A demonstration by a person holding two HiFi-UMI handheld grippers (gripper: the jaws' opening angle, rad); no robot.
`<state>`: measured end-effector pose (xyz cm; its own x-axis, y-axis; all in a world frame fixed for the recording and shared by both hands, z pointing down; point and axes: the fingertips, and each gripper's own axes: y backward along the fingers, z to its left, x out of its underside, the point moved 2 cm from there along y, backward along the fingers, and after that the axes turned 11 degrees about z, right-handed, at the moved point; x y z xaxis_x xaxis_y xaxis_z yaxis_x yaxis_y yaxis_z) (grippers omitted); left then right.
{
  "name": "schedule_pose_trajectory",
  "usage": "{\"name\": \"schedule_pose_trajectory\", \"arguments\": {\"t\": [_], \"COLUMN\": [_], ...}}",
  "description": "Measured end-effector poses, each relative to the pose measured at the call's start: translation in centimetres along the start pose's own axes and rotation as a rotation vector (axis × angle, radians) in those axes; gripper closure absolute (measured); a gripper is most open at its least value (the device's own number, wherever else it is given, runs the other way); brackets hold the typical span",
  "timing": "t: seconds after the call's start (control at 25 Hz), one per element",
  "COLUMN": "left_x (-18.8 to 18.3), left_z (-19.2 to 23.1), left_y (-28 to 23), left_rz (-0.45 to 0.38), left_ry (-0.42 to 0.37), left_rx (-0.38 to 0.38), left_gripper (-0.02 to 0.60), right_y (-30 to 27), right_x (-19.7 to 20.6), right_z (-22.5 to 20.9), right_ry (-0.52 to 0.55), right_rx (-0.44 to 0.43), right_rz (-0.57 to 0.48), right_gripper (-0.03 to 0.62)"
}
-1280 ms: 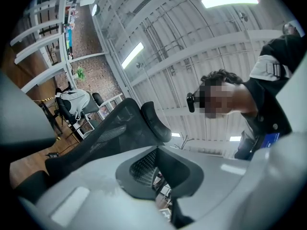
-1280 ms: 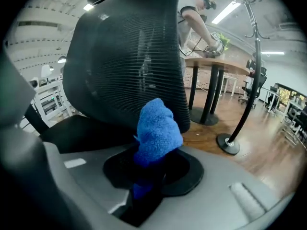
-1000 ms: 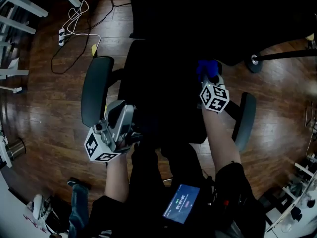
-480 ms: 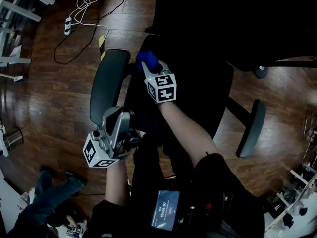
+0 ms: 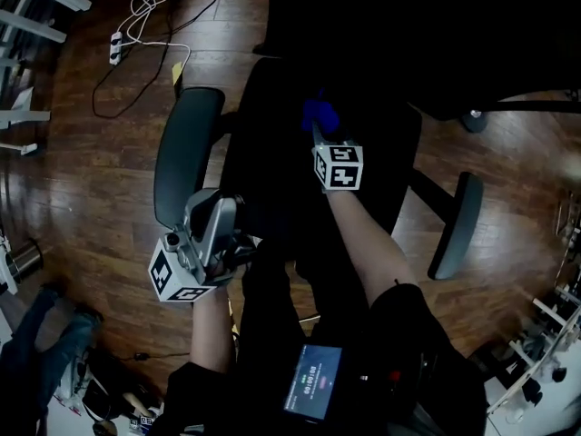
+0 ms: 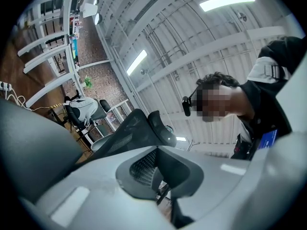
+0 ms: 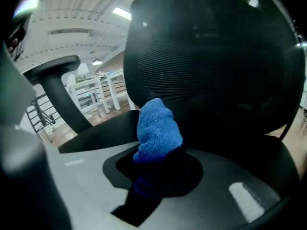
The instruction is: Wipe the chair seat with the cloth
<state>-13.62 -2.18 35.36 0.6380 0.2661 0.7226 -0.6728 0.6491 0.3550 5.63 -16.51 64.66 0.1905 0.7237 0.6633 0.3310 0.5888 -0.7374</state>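
Right hand-held gripper [image 5: 318, 134] has its jaws closed on a bunched blue cloth [image 5: 320, 114], which sticks out past the tips. It points away from the person toward the chair's mesh backrest [image 7: 211, 56]. In the head view the cloth sits over the middle of the dark chair seat [image 5: 272, 153], toward its far side. The frames are too dark to tell whether it presses on the seat or hangs just above it. From the cloth, unwiped seat seems to lie on the left, right and near sides, so the coming stroke probably needs a sideways sweep or a pull back toward the person. The left hand-held gripper [image 6: 160, 176] is at the seat's near left corner, just beside the left armrest [image 5: 186, 153]. Its jaws are together with nothing between them and it tilts up at the ceiling, so the right arm is plainly the working one.
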Motion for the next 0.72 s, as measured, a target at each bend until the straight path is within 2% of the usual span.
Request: {"name": "schedule_pose_trajectory", "arguments": {"t": [0.2,0.32,0.6,0.72], "left_x": [0.0,0.1,0.6,0.2], "left_z": [-0.6,-1.1,-1.4,-1.4], "left_y": [-1.3,-1.6,-2.1,-1.9], "left_rz": [0.002,0.003,0.010,-0.005], "left_ry": [0.000,0.001,0.002,-0.005], "left_rx": [0.013,0.025,0.032,0.026], "left_gripper": [0.588,0.588,0.588,0.588], "right_y": [7.9,11.5,12.2,12.0], "right_x": [6.2,7.5,7.6,5.3], "right_z": [-12.5,-16.7,-17.9,-14.9], "right_ry": [-0.111,-0.140,-0.174,-0.158], "right_rx": [0.235,0.322,0.356,0.296], "right_rz": [0.030,0.022,0.003,-0.060], "right_gripper": [0.500,0.500,0.500,0.500]}}
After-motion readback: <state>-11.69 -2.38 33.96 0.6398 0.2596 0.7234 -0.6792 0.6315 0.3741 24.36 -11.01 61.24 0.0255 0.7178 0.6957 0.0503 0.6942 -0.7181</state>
